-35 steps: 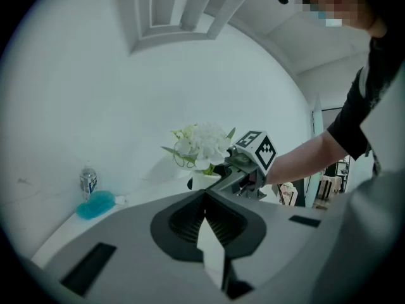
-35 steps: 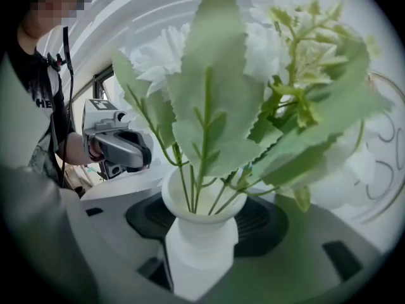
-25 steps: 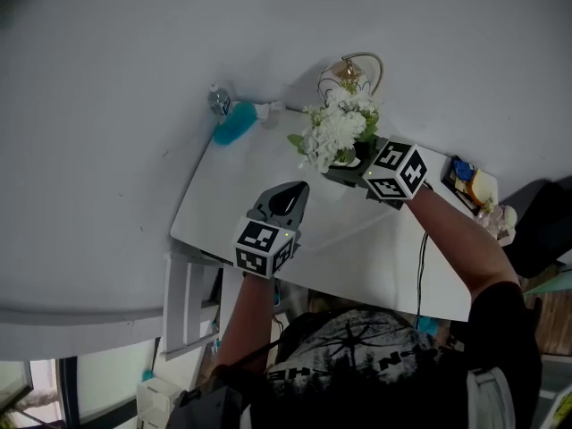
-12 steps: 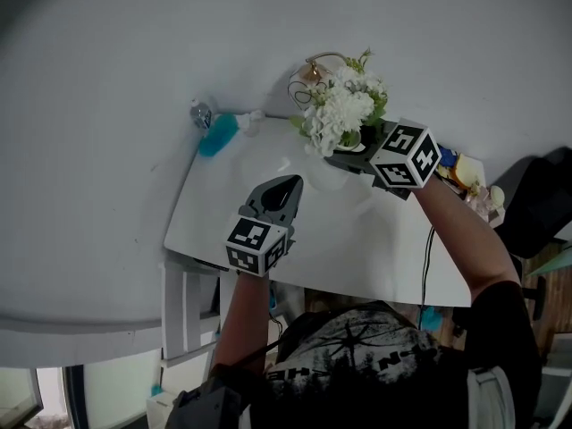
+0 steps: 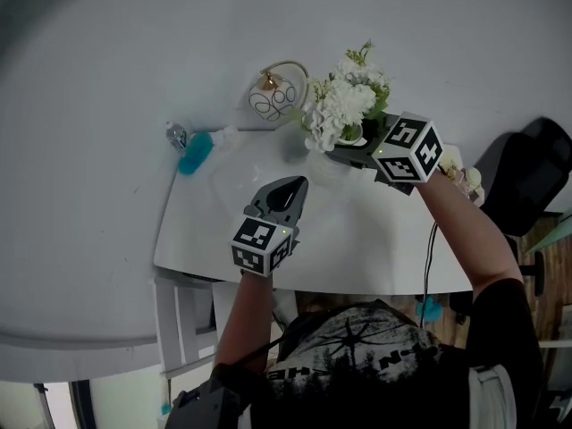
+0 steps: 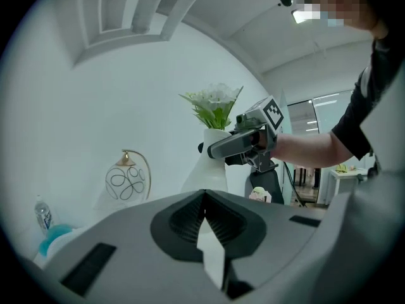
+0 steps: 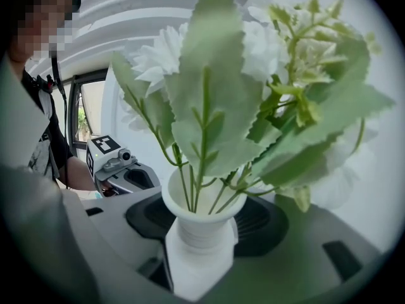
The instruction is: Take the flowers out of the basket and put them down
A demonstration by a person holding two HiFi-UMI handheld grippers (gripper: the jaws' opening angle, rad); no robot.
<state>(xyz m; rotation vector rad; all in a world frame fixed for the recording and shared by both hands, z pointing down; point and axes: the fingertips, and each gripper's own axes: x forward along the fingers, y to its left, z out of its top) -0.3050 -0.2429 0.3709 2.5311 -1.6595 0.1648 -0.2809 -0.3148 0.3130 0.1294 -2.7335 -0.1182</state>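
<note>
White flowers with green leaves (image 5: pixel 344 105) stand in a small white vase (image 7: pixel 199 233). My right gripper (image 5: pixel 353 150) is shut on the vase's neck and holds it in the air over the far edge of the white table (image 5: pixel 357 248). The round wire basket with a gold handle (image 5: pixel 277 96) stands to the left of the flowers, apart from them. My left gripper (image 5: pixel 288 190) hovers over the middle of the table, shut with nothing in it. In the left gripper view the held vase (image 6: pixel 212 163) hangs right of the basket (image 6: pixel 126 179).
A teal brush (image 5: pixel 192 155) and a small bottle (image 5: pixel 175 135) lie at the table's far left corner. Small objects (image 5: pixel 465 181) sit at the right end. A black chair (image 5: pixel 523 172) stands beyond the right side. A white wall runs behind the table.
My right gripper has lifted the vase of flowers up and to the right, away from the basket, which now shows whole at their left. The left gripper has shifted slightly.
</note>
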